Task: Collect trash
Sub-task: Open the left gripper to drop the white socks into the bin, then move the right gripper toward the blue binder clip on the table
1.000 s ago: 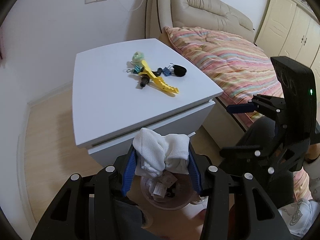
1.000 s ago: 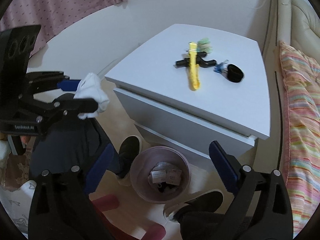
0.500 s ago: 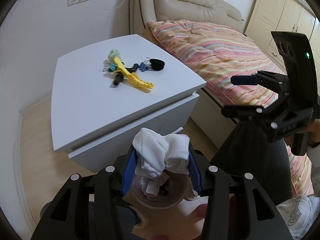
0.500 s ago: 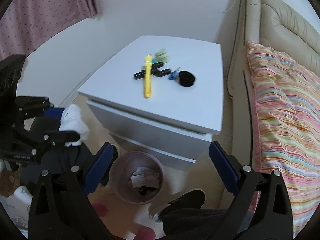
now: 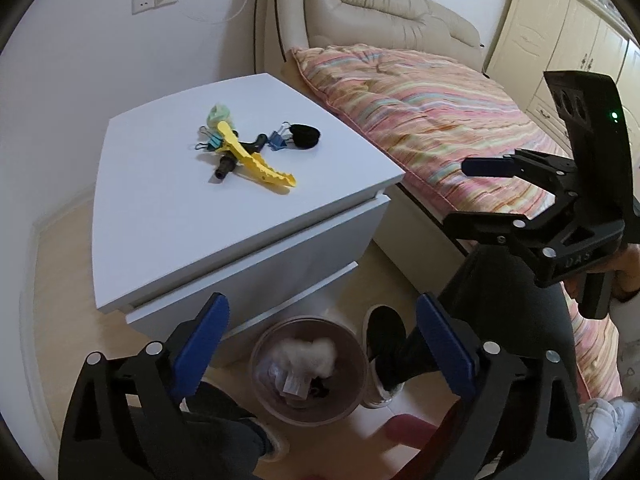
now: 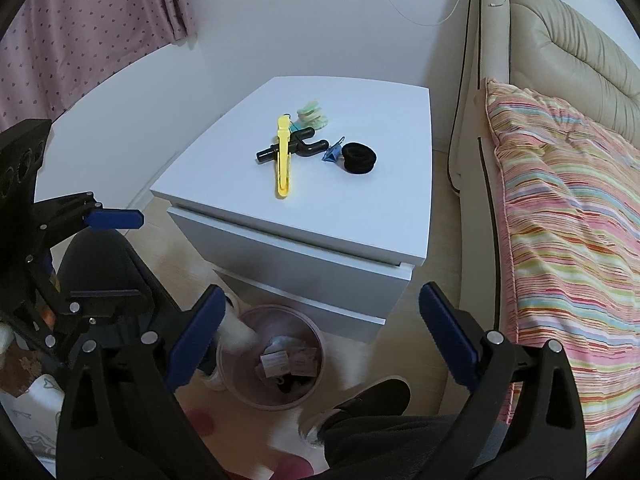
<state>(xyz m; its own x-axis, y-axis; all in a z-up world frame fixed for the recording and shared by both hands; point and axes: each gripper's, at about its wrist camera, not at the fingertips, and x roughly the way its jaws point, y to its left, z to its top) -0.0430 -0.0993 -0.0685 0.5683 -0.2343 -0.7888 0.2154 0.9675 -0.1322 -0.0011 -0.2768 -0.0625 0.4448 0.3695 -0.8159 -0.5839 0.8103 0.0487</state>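
Note:
A white crumpled wad [image 5: 308, 354], blurred, lies in the pinkish trash bin [image 5: 256, 364] on the floor, on top of paper scraps. My left gripper [image 5: 320, 320] hangs above the bin, its jaws opening, nothing between them. In the right wrist view the wad [image 6: 237, 330] shows at the bin's [image 6: 276, 404] left rim, and the left gripper [image 6: 116, 258] stands at the left. My right gripper [image 6: 322, 306] is open and empty, also over the bin; in the left wrist view this right gripper [image 5: 476, 196] stands at the right.
A white nightstand [image 6: 360, 208] behind the bin carries a yellow clip [image 6: 283, 160], a black hair tie [image 6: 359, 157], a blue binder clip [image 6: 332, 154] and a green item [image 6: 312, 114]. A bed with a striped quilt [image 6: 560, 220] is right. A person's black shoe [image 5: 384, 344] stands beside the bin.
The left gripper was shut on the white wad; now its jaws stand wide and the wad has dropped into the bin. The right gripper stays open.

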